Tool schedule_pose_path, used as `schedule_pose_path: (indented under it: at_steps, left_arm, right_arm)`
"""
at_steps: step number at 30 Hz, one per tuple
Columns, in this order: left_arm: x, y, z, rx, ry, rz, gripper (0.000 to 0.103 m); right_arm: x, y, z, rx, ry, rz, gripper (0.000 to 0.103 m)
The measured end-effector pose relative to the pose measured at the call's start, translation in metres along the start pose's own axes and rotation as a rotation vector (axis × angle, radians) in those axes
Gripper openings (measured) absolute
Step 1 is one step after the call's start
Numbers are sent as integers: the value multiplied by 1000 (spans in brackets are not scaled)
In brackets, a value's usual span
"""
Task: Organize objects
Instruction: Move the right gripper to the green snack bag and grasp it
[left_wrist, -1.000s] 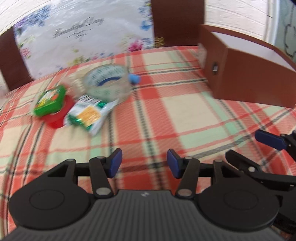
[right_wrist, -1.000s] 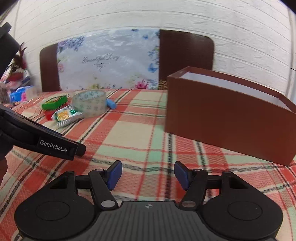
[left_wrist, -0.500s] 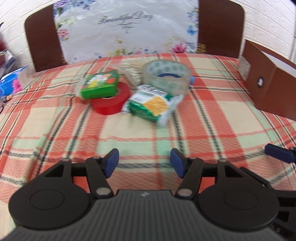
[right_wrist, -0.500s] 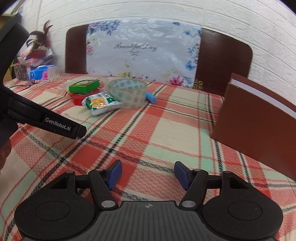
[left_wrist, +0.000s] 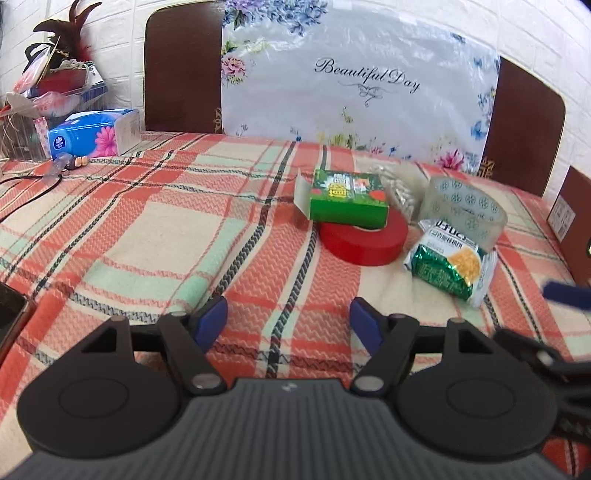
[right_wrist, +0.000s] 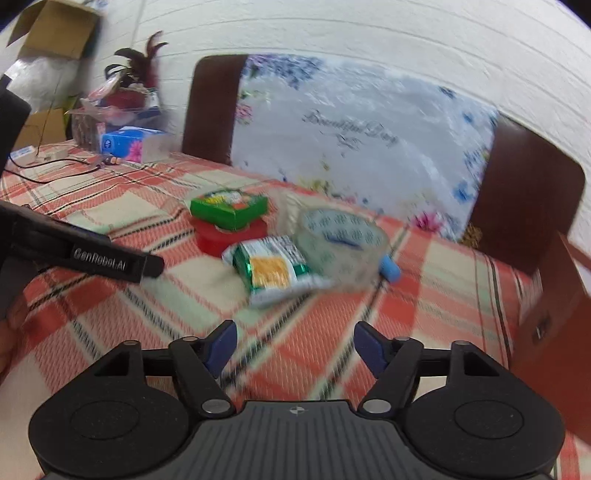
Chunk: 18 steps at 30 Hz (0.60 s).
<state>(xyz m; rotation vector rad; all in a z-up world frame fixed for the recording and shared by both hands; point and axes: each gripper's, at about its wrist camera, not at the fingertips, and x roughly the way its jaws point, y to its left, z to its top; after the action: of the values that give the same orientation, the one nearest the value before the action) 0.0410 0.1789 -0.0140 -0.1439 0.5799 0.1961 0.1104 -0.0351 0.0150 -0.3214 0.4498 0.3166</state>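
On the plaid tablecloth lies a small pile. A green box rests on a red tape roll. Beside them sit a green snack packet and a clear tape roll, with a blue object behind it. My left gripper hovers short of the pile, jaws opening, nothing between them. My right gripper is also short of the packet, jaws opening and empty.
A brown box stands at the right. A blue tissue pack, a cable and a cluttered basket sit far left. A chair with a floral cover backs the table. A dark phone lies near left.
Both views have swung left, away from the brown box, so the pile now lies ahead. Both grippers' jaws stand wider apart than before.
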Motion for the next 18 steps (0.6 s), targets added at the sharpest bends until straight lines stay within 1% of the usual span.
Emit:
schedule_pose_path:
  at_steps: [2, 4, 5, 7, 8, 10, 12, 18]
  left_arm:
    - [0, 2, 0, -9, -5, -11, 76]
    - [1, 3, 0, -16, -7, -23, 78]
    - [2, 3, 0, -17, -7, -26, 79]
    - [3, 3, 0, -13, -6, -28, 80]
    - [3, 2, 0, -10, -6, -28, 80]
    - [4, 2, 0, -7, -4, -30, 81]
    - [5, 2, 0, -2, -2, -31, 81]
    - [5, -1, 0, 19, 2, -19, 82]
  right_arm:
    - [14, 4, 11, -28, -16, 11, 67]
    - [29, 5, 19, -37, -12, 30, 64]
    - [37, 6, 21, -40, -1, 39, 61]
    - [53, 7, 22, -46, 52, 49, 50]
    - [56, 5, 21, -32, 59, 66, 46]
    - [53, 3, 21, -19, 57, 79, 41]
    - [45, 1, 16, -2, 59, 72, 41]
    - [-14, -11, -21, 48, 61, 47, 41]
